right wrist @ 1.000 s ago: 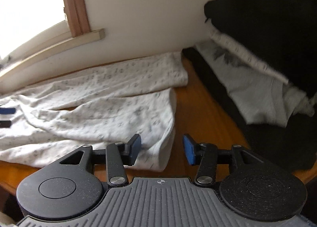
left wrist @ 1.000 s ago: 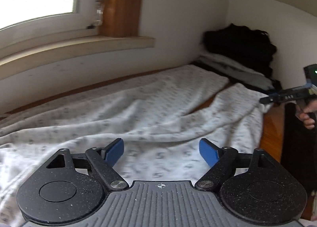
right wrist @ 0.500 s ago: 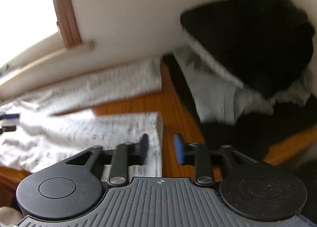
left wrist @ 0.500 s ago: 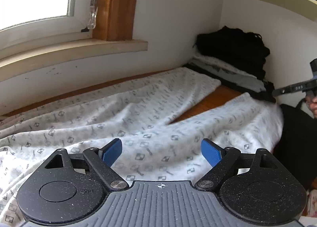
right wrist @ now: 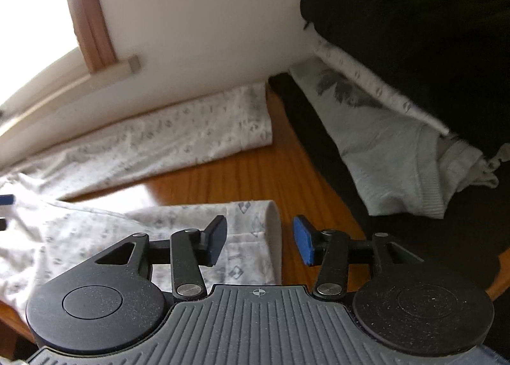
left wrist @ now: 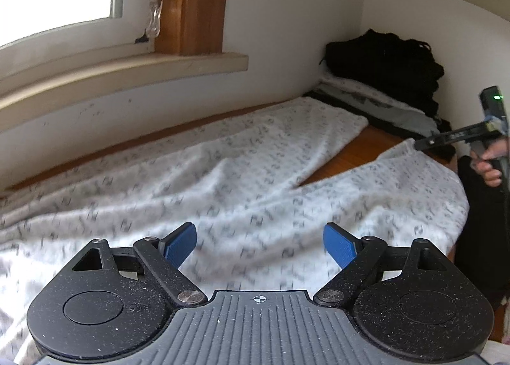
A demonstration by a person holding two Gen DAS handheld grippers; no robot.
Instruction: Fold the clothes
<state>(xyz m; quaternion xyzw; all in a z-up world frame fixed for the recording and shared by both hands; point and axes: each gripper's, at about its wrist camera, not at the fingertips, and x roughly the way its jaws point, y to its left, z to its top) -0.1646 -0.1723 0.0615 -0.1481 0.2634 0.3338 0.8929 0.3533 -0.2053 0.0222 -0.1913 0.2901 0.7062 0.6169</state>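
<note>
The wooden counter (right wrist: 248,173) carries nearly everything here, running along the wall under the window sill (left wrist: 127,68). Most of its surface is covered by the patterned white trousers (left wrist: 223,173), spread flat with one leg along the wall edge and the other along the near edge; bare wood shows in the wedge between them. In the far right corner sits a stack of folded clothes (right wrist: 398,148), a pale grey piece and a patterned one under a black heap.

The left claw (left wrist: 259,247) hovers over the waist part of the trousers with its blue pads spread wide and nothing between them. The right claw (right wrist: 259,239) stands over the cuff of the near leg; its jaws narrowed half a second ago and have just been opening again. The cuff's hem lies in the gap between the pads, but neither pad presses on it, so the fabric is not gripped. Compared with a second ago, the right claw has slid toward the cuff end, and more bare wood shows beyond the hem.

This looks like lining up a pinch on the cuff; the first fold is not yet begun.
</note>
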